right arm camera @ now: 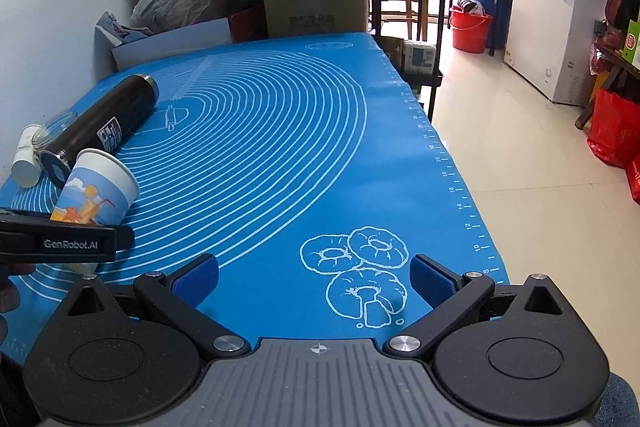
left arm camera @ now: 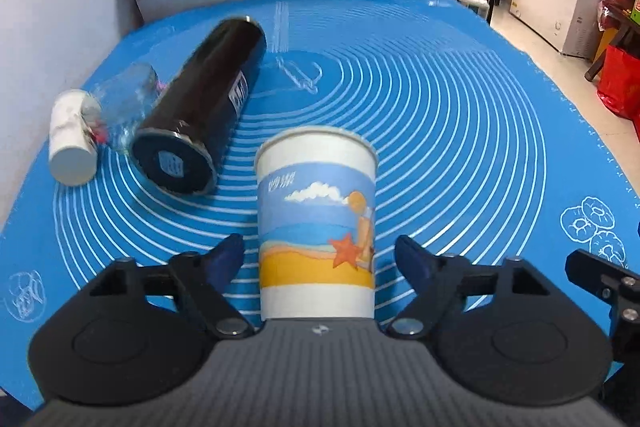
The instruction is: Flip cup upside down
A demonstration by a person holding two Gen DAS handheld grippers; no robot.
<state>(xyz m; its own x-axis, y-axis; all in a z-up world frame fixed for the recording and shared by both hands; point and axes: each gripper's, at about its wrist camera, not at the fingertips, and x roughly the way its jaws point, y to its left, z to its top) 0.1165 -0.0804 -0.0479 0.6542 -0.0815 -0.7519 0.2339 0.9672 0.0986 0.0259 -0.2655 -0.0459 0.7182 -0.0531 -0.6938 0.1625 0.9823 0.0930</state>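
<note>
A paper cup (left arm camera: 316,223) with a beach print stands between the fingers of my left gripper (left arm camera: 320,255), its wide white rim up. The jaws are open, with a gap on each side of the cup. In the right wrist view the cup (right arm camera: 98,185) stands at the left behind the left gripper's body (right arm camera: 68,241), which hides its base. My right gripper (right arm camera: 314,281) is open and empty, low over the blue mat (right arm camera: 280,167) above the doughnut drawings.
A black flask (left arm camera: 200,107) lies on its side left of the cup, with a clear glass jar (left arm camera: 128,99) and a white bottle (left arm camera: 72,143) beyond it by the wall. Boxes and bags stand past the table's far edge. The table's right edge drops to the floor.
</note>
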